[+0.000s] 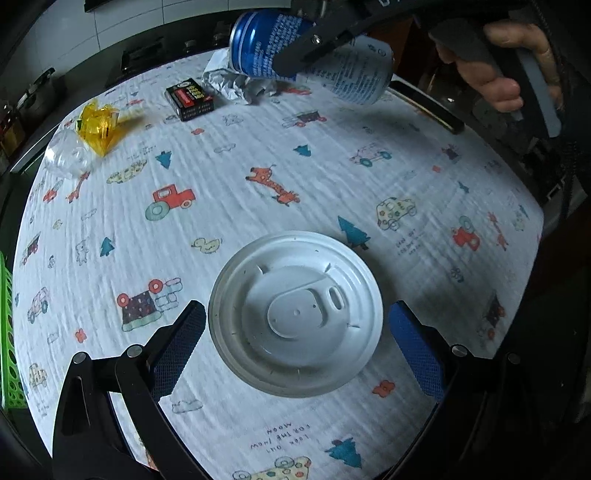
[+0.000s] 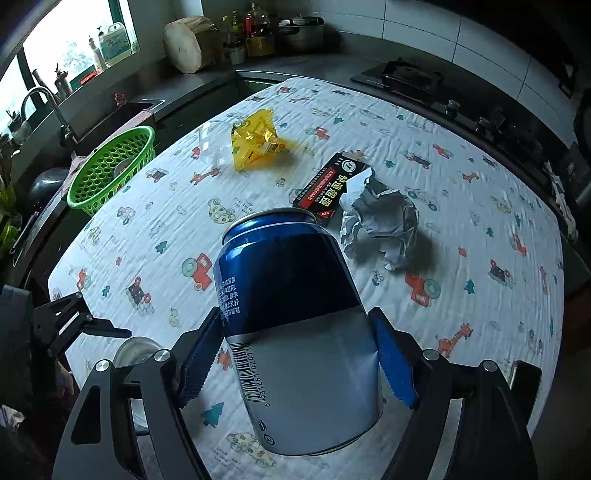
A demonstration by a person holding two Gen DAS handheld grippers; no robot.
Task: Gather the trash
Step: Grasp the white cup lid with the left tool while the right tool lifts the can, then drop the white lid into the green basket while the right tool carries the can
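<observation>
My right gripper is shut on a blue and silver drink can and holds it above the table; the can also shows at the top of the left wrist view. My left gripper is open, its fingers on either side of a white cup lid lying on the patterned tablecloth, apart from it. A yellow wrapper, a clear plastic cup, a black carton and crumpled paper lie farther out on the cloth.
A green perforated basket stands at the table's left edge, by a sink. A kitchen counter with bottles and a pot runs behind. A stove sits at the far right.
</observation>
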